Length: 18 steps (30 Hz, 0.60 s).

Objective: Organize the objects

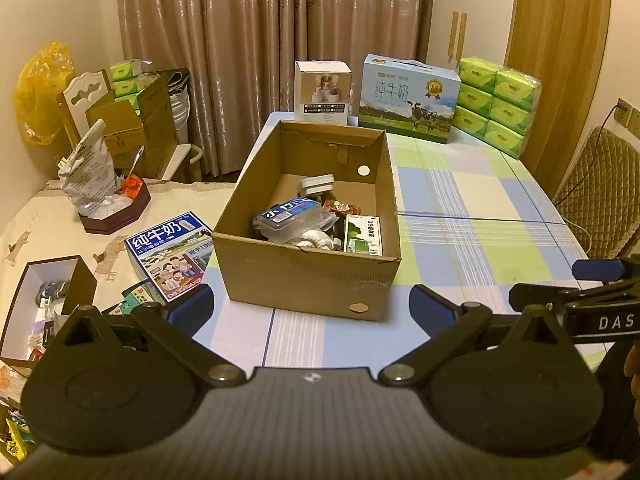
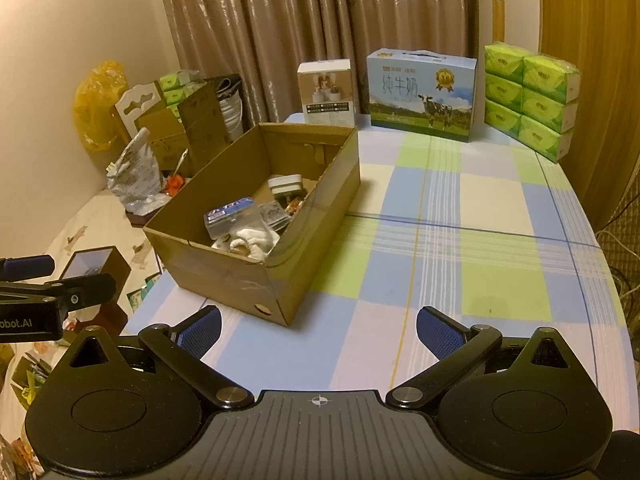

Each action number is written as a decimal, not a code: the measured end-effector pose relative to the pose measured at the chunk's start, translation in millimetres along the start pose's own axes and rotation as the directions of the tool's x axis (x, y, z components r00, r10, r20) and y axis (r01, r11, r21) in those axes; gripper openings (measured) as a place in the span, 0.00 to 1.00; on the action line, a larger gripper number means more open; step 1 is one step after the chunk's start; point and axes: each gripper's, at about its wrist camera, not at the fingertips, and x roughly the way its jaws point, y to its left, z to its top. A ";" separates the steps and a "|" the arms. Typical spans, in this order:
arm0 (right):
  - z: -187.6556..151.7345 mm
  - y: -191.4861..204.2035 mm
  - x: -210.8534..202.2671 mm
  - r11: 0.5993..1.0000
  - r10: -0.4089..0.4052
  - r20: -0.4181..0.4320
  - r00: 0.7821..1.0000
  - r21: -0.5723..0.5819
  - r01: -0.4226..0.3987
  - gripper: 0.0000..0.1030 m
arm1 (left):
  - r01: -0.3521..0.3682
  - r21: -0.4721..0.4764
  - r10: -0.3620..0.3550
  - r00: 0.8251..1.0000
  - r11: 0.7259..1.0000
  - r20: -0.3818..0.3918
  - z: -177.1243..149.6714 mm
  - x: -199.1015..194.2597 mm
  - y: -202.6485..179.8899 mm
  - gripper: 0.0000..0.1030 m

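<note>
An open cardboard box (image 1: 308,280) (image 2: 236,280) stands on the checked tablecloth. Inside lie a clear plastic case with a blue label (image 1: 292,216) (image 2: 230,216), a white cloth (image 1: 316,238) (image 2: 252,240), a green and white carton (image 1: 363,236), a white plug adapter (image 1: 316,186) (image 2: 285,184) and a red snack packet (image 1: 340,206). My left gripper (image 1: 312,308) hovers open just in front of the box, holding nothing. My right gripper (image 2: 318,332) is open and empty over the cloth, right of the box's near corner. Each gripper shows at the other view's edge.
At the table's far end stand a small white box (image 1: 323,92), a milk carton case (image 1: 408,98) and stacked green tissue packs (image 1: 498,104). To the left, a lower surface holds a blue milk box (image 1: 170,256), a dark open box (image 1: 48,300) and a tray (image 1: 116,212). A chair (image 1: 596,184) stands at right.
</note>
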 end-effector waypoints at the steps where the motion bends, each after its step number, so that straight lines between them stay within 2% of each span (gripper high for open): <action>1: -0.3 -0.8 0.7 1.000 0.000 0.000 1.000 0.002 0.000 0.98 | 0.001 -0.001 -0.001 1.000 1.000 -0.001 0.1 0.4 0.0 0.99; 18: 0.6 -3.0 6.0 1.000 -0.003 -0.005 1.000 0.012 0.003 0.98 | 0.013 -0.001 -0.013 1.000 1.000 -0.005 1.9 10.3 -3.5 0.99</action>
